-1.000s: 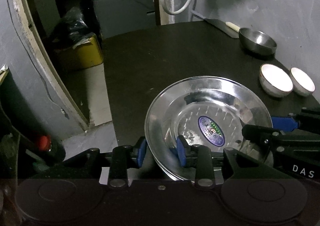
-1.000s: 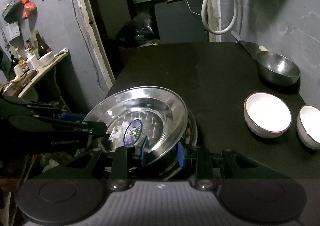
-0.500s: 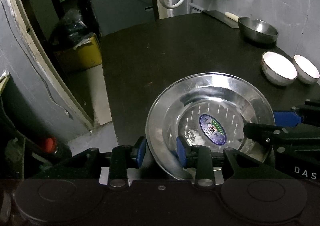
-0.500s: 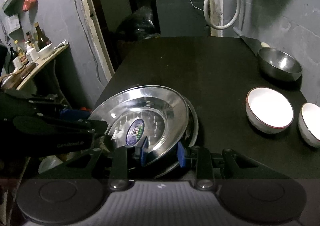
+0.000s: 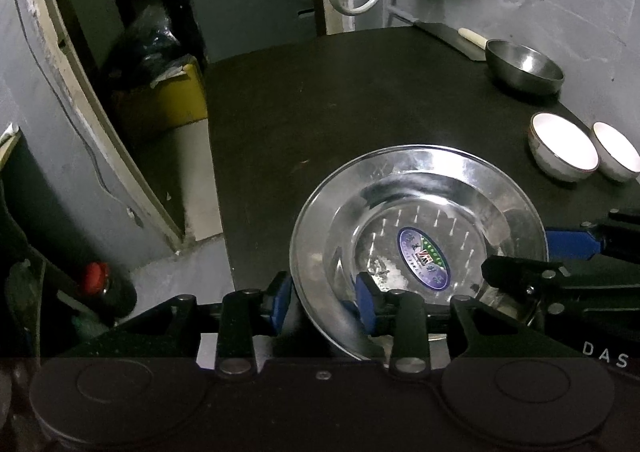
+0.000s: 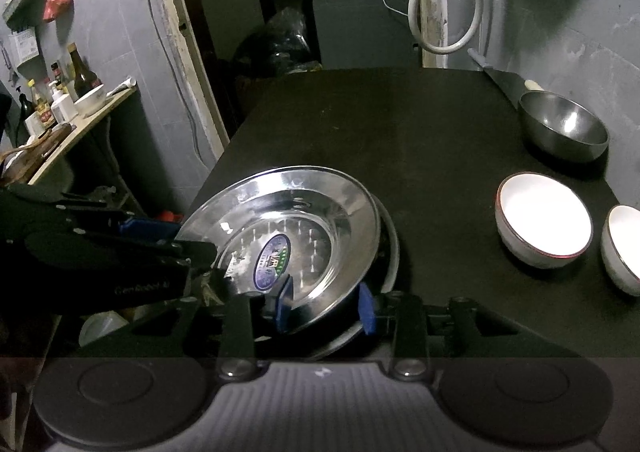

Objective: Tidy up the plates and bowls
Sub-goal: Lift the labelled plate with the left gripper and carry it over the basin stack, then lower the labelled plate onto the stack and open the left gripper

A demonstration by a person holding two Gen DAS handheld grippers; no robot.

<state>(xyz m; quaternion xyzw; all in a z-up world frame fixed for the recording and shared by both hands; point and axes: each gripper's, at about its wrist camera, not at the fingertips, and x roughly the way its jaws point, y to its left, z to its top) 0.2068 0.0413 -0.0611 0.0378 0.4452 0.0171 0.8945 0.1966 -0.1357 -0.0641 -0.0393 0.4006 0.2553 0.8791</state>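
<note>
Steel plate [image 5: 416,228] now lifted, tilted off lower plate [image 6: 390,252]; both grippers' jaws straddle rim, not visibly clamped; restacking underway.

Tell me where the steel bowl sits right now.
The steel bowl sits at the table's far right, by the wall, beyond the two white bowls and just in front of a cleaver.
</note>
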